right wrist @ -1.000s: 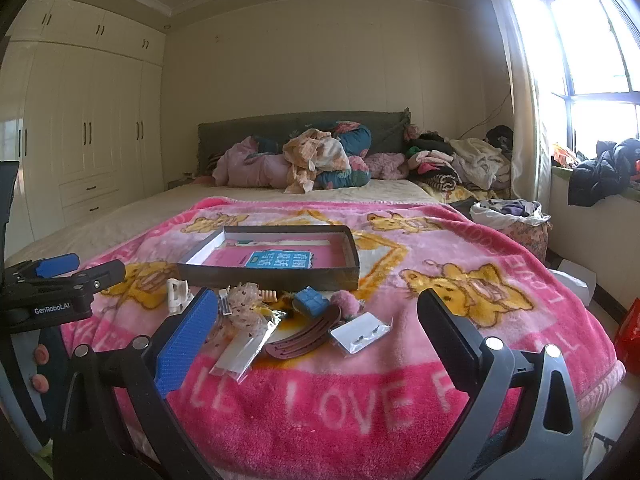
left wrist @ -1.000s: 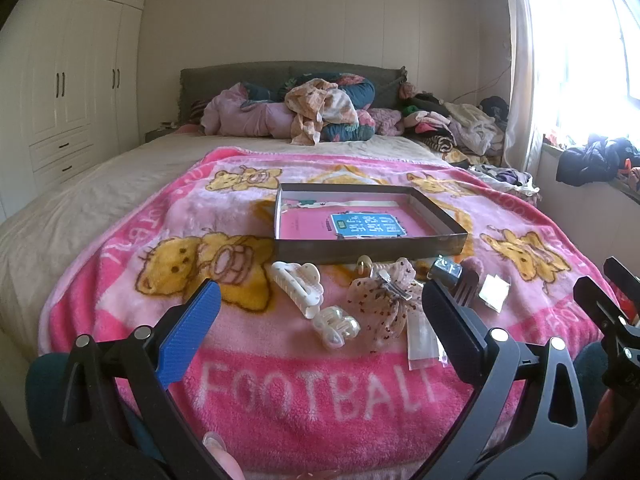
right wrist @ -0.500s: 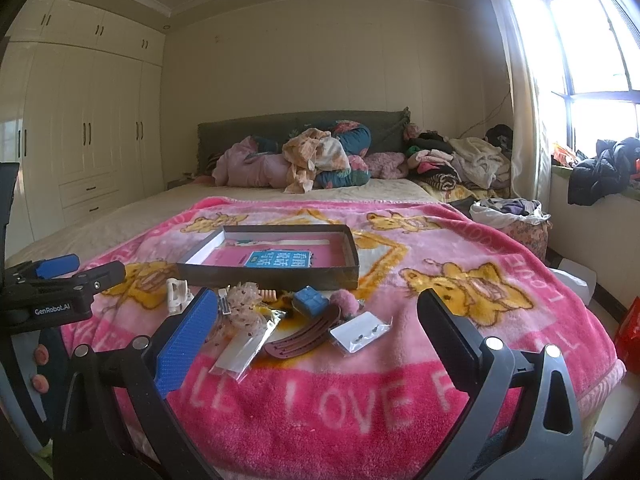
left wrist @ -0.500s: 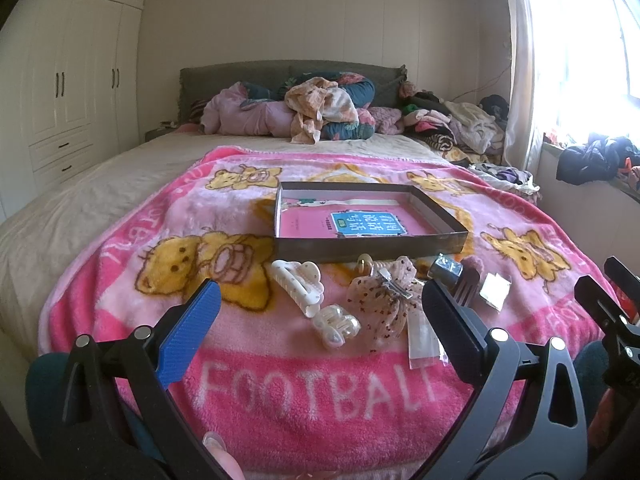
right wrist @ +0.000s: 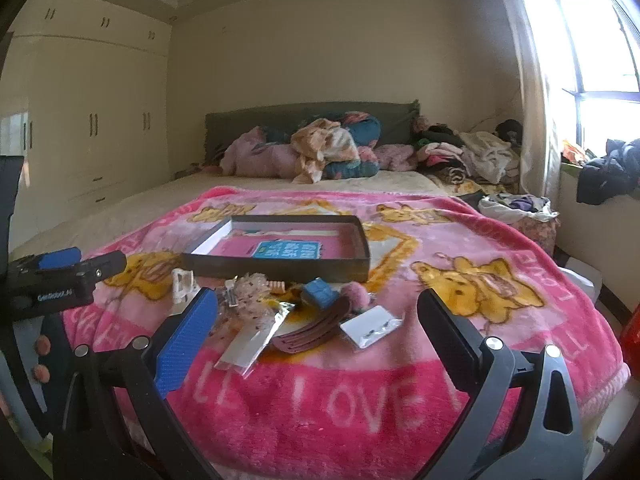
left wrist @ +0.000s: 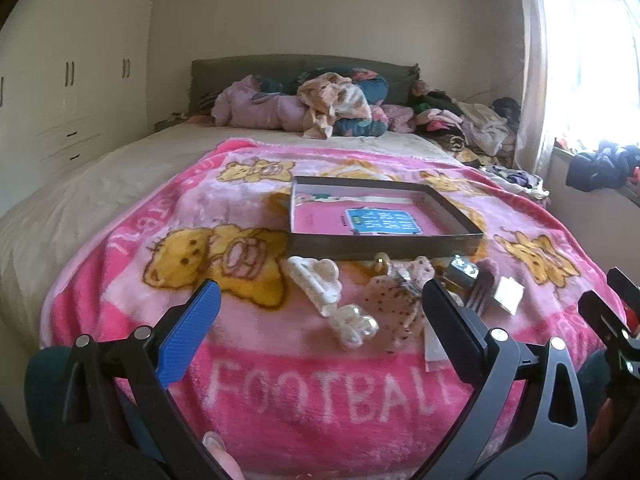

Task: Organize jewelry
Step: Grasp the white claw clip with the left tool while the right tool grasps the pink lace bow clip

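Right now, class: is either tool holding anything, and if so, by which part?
Nothing is held. The left tool and the right tool are both open above the blanket.

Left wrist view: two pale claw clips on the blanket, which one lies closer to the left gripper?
The small pearly clip, lying nearer the left gripper. The larger cream clip sits behind it, closer to the box.

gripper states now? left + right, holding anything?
Left gripper: open, holding nothing, above the hair clips.
Right gripper: open, holding nothing, above the comb.
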`<action>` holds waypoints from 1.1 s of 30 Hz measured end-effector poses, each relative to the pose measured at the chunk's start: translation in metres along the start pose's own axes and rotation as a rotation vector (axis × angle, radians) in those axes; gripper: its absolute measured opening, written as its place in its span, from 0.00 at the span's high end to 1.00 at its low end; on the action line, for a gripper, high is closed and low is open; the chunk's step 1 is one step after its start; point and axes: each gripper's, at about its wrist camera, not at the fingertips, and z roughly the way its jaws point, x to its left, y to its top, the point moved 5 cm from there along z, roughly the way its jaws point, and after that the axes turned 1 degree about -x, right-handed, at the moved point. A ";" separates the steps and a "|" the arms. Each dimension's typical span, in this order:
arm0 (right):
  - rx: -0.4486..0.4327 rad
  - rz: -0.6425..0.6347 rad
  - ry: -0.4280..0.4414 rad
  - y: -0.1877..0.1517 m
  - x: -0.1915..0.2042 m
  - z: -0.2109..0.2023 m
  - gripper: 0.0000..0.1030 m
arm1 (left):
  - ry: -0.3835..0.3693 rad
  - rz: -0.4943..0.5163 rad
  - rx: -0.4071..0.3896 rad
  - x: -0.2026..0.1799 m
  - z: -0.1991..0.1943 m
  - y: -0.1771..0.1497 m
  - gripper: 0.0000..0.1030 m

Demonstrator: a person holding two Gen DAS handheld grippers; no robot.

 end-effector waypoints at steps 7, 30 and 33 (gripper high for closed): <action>0.047 -0.014 0.049 0.003 0.011 0.018 0.06 | 0.042 -0.044 0.038 0.024 0.014 0.000 0.10; 0.223 -0.124 0.206 -0.008 0.068 0.118 0.06 | 0.019 -0.134 0.276 0.060 0.102 -0.004 0.10; 0.241 -0.128 0.213 -0.012 0.071 0.128 0.06 | 0.008 -0.136 0.297 0.058 0.114 -0.004 0.10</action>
